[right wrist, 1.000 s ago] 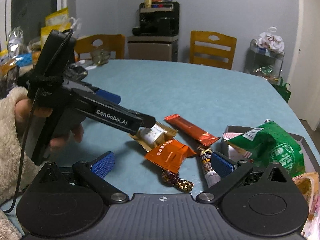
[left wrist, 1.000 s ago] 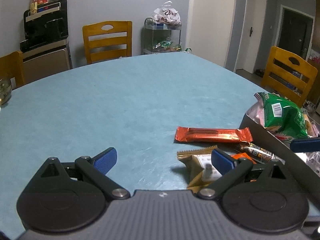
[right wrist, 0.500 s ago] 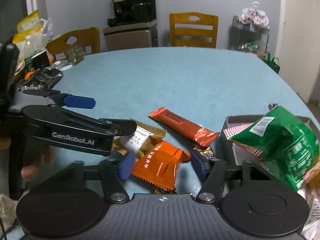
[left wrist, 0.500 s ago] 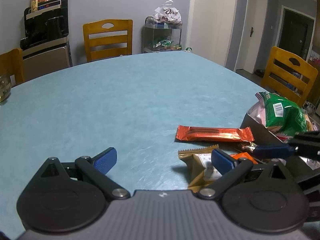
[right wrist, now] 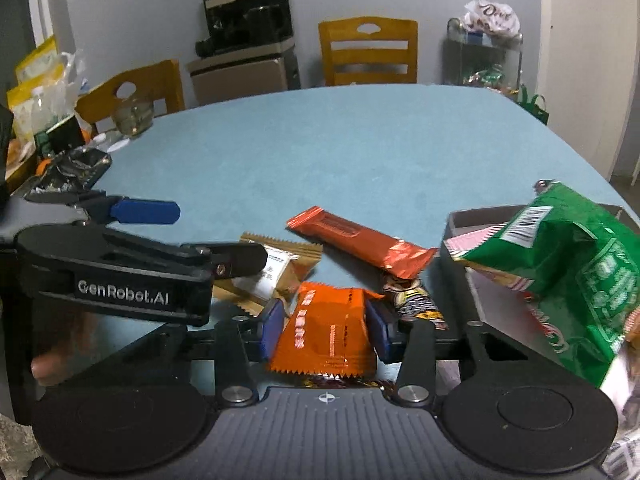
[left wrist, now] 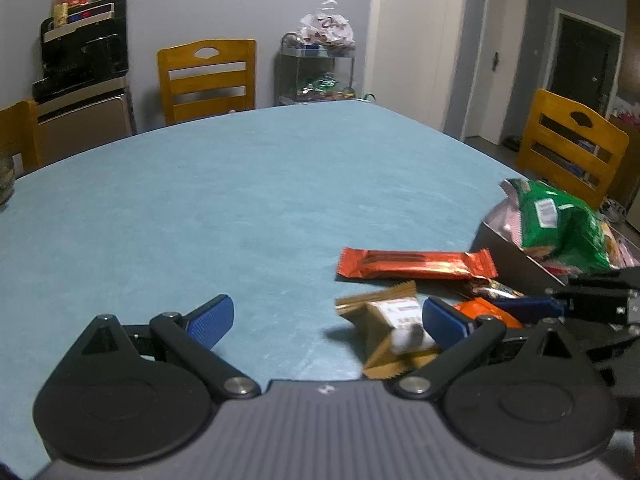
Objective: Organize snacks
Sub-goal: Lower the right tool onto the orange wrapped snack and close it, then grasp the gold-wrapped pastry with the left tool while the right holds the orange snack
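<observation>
**Blue jaws close on a crinkly orange snack pack**

The right gripper [right wrist: 325, 326] has an orange snack pack [right wrist: 326, 330] between its ribbed blue pads. The jaws have just been closing, and both pads now touch the pack's sides. The pack is shiny, with zigzag edges. It lies on the soft blue surface [right wrist: 340, 148], just beside a long red bar [right wrist: 360, 242] and a tan pack [right wrist: 276, 272]. A grey box [right wrist: 472, 224] holds a puffy green bag [right wrist: 580, 276]. The left gripper [left wrist: 326, 320] has its jaws wide open and holds nothing. A small wrapped candy under the orange pack is mostly hidden.
</observation>
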Action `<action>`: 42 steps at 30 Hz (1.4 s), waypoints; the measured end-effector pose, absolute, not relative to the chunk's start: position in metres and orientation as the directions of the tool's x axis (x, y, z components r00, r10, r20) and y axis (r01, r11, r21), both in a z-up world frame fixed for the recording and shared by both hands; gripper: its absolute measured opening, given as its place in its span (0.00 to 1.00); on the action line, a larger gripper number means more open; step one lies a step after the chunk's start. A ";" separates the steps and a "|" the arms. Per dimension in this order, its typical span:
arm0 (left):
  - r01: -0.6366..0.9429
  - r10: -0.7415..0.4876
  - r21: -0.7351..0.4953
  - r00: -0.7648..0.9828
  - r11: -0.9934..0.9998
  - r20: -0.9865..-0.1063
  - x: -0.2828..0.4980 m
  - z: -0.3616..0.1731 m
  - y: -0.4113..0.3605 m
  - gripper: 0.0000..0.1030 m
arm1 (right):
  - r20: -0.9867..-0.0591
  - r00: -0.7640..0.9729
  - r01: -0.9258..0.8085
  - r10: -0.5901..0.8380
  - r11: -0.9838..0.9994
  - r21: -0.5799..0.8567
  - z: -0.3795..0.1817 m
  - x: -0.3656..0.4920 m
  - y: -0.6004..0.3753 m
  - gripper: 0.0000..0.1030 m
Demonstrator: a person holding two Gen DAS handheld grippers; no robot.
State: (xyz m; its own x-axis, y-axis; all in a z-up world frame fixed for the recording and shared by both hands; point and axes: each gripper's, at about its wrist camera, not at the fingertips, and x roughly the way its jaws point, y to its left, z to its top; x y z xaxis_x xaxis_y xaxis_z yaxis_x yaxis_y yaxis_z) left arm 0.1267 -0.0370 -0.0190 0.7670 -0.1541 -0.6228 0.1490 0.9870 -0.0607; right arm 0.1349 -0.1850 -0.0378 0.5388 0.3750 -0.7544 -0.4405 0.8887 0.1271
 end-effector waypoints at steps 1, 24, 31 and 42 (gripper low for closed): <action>0.151 -0.157 -0.063 0.766 0.986 -0.624 0.127 -0.020 -0.038 0.99 | -0.751 0.543 -0.442 0.375 0.888 0.124 -0.037 0.134 -0.186 0.42; 0.198 -0.176 -0.041 0.737 0.979 -0.652 0.129 -0.037 -0.071 0.98 | -0.656 0.590 -0.469 0.470 0.861 0.196 -0.011 0.091 -0.244 0.35; 0.181 -0.160 -0.039 0.726 0.983 -0.668 0.136 -0.050 -0.077 0.98 | -0.660 0.589 -0.454 0.465 0.867 0.206 -0.017 0.089 -0.251 0.35; 0.158 -0.138 -0.026 0.757 0.987 -0.638 0.135 -0.049 -0.074 0.58 | -0.640 0.601 -0.462 0.479 0.861 0.211 -0.011 0.083 -0.256 0.35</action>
